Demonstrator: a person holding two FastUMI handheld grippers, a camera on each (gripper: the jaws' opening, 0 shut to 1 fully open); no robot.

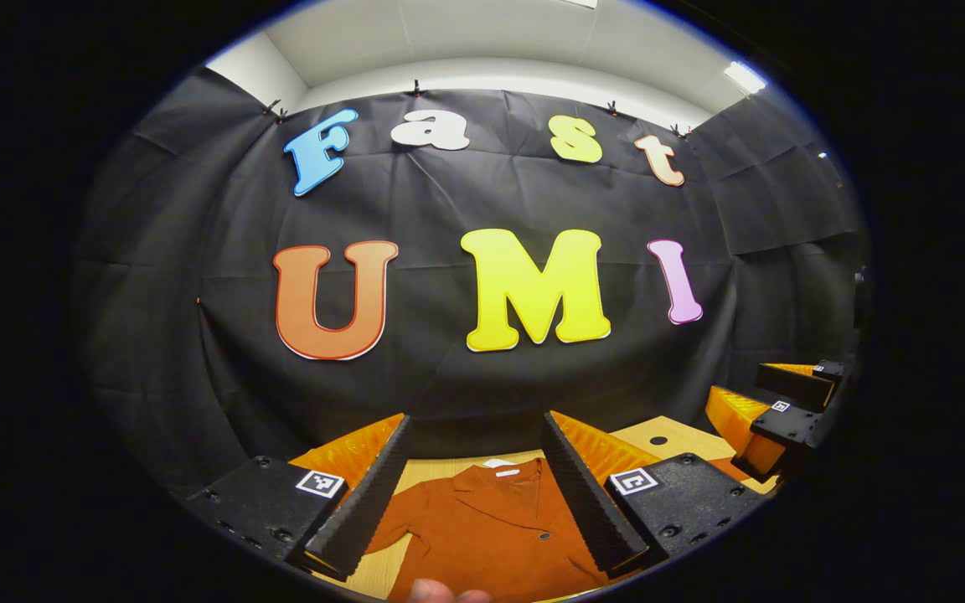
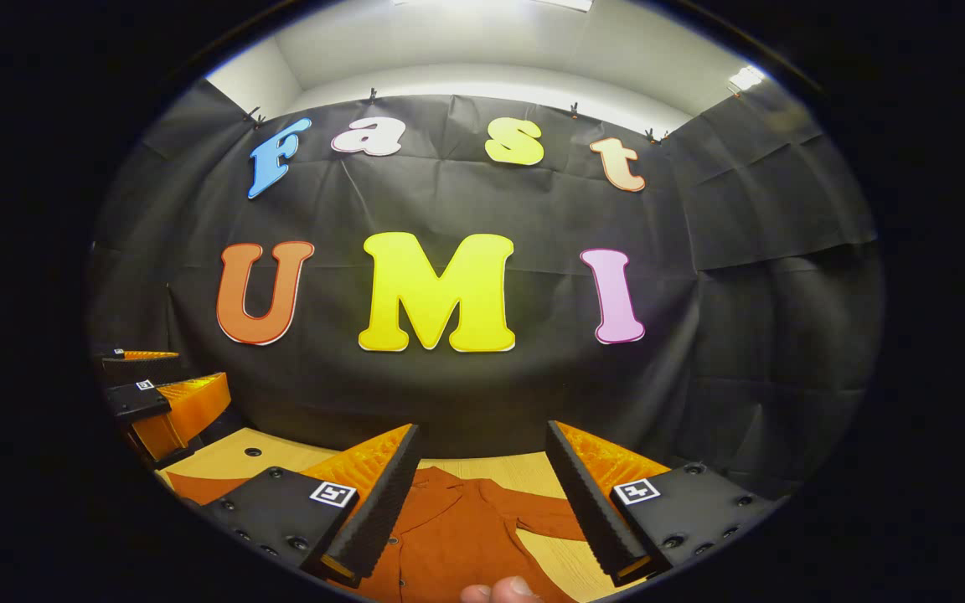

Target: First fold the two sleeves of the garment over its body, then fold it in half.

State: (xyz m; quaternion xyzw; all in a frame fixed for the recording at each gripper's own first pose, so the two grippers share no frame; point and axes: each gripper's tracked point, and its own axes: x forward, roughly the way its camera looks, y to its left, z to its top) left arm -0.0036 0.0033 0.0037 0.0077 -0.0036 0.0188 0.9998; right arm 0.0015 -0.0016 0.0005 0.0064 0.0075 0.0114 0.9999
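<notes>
Wooden table (image 1: 683, 434) along the booth wall, small round hole (image 1: 658, 440) in its top. Rust-orange collared shirt (image 1: 482, 528) lies flat on it, collar toward the wall, buttons down the front, one sleeve (image 2: 545, 515) angled out sideways. Left gripper (image 1: 474, 486) held above the collar area, jaws spread wide, nothing between them. Right gripper (image 2: 478, 494) same: wide apart, empty, over the shirt. Fingertip (image 2: 503, 590) at the bottom edge of the right gripper view.

Both views look level at the booth's back wall from above the tabletop (image 1: 432, 471), sharing the garment (image 1: 491, 528) low in frame.
</notes>
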